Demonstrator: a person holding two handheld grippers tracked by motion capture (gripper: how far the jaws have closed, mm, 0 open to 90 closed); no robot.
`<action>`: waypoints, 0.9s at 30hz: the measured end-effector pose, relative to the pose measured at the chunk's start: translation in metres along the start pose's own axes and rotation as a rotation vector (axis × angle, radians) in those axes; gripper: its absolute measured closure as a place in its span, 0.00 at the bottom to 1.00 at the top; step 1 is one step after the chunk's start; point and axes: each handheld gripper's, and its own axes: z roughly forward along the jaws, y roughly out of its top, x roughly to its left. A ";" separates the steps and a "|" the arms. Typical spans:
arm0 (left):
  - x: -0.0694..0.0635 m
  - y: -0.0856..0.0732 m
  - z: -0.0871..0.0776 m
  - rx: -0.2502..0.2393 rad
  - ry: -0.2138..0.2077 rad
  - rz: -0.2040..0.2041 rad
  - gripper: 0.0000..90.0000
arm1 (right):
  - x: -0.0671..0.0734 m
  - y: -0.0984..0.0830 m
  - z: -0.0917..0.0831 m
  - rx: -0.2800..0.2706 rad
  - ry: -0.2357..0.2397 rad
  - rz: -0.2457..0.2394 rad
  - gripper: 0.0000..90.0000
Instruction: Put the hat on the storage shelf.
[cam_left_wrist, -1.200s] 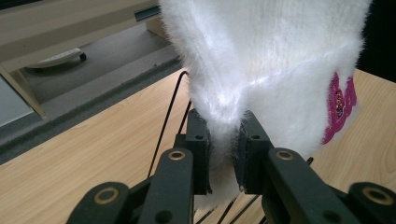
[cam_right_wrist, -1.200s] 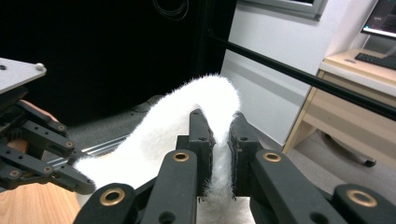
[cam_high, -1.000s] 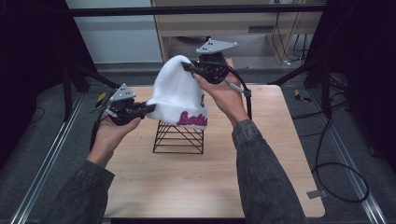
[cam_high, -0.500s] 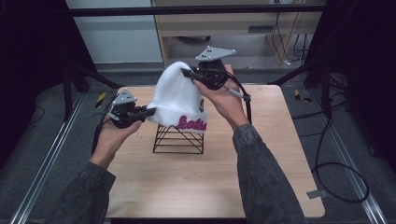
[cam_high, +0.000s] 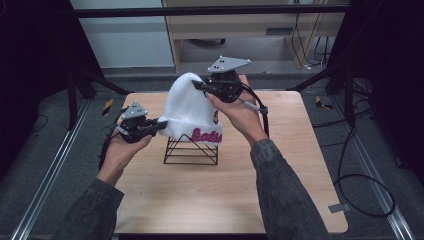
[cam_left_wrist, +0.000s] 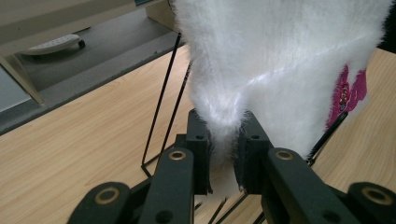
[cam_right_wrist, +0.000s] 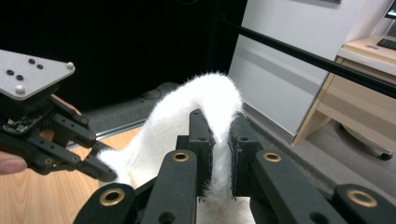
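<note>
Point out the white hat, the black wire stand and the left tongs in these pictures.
white hat (cam_high: 187, 107), high view, on its fuzzy body.
black wire stand (cam_high: 191, 162), high view, on its front base wire.
left tongs (cam_left_wrist: 224, 140), left gripper view, where they pinch the brim.

High view looking down over the table (cam_high: 200, 200), both claw views close, all sharing the white hat (cam_high: 187, 107)

- Hat (cam_high: 190, 112) sits over the wire stand (cam_high: 191, 150) — mid-table (cam_high: 210, 200).
- Left gripper (cam_high: 161, 125) left of the stand.
- Right gripper (cam_high: 197, 85) behind the stand, above it.
</note>
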 end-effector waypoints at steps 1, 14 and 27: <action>0.000 -0.001 0.001 0.003 0.000 -0.003 0.86 | 0.001 0.000 0.000 0.008 -0.004 -0.007 0.92; 0.002 -0.014 0.003 0.011 -0.013 -0.013 0.86 | 0.006 -0.009 -0.001 0.035 0.025 -0.010 0.92; 0.004 -0.026 0.006 0.012 -0.038 -0.017 0.86 | 0.015 -0.020 -0.003 0.074 0.040 -0.016 0.92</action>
